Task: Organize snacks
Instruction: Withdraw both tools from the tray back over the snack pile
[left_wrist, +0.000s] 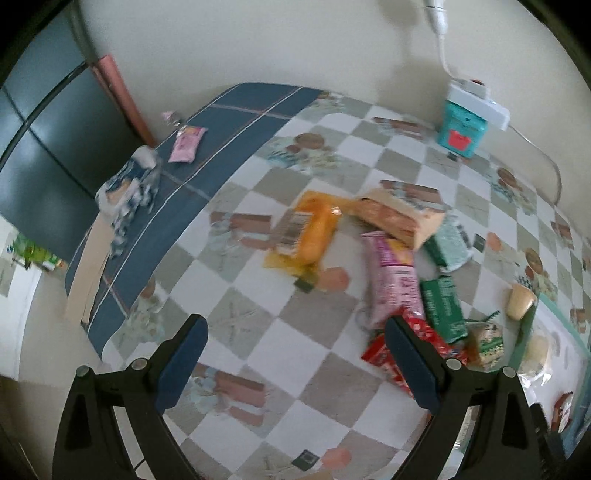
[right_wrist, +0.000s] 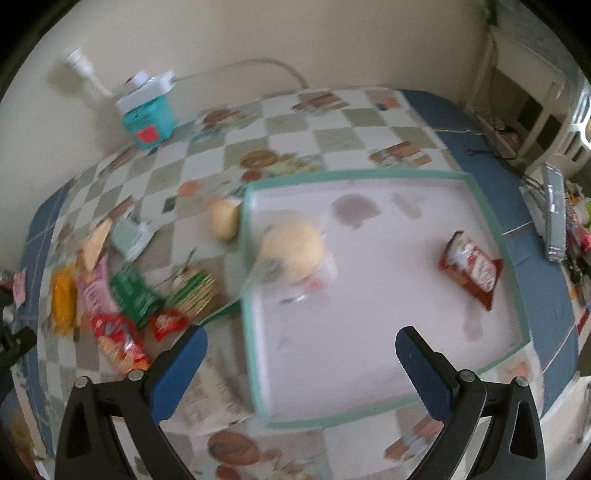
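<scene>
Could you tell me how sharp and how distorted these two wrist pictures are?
Left wrist view: snack pile smeared by motion blur, the tablecloth's checks bowed by the fisheye. Right wrist view: stronger blur on the tray rim and bun; both pictures have dark round corners.

- The left wrist view looks steeply down from above the near-left part of the tabletop (left_wrist: 325, 354), facing its far edge and the wall, with the left gripper (left_wrist: 295, 363) in the foreground.
- The right wrist view looks steeply down over the right half, close above the tray (right_wrist: 255, 280), with the right gripper (right_wrist: 301, 369) in the foreground.
- Both views share the snack pile (left_wrist: 399, 273) near the middle and the teal box (left_wrist: 461, 133) at the far edge.
- The pile lies right of centre in the left view, far left in the right view.
</scene>
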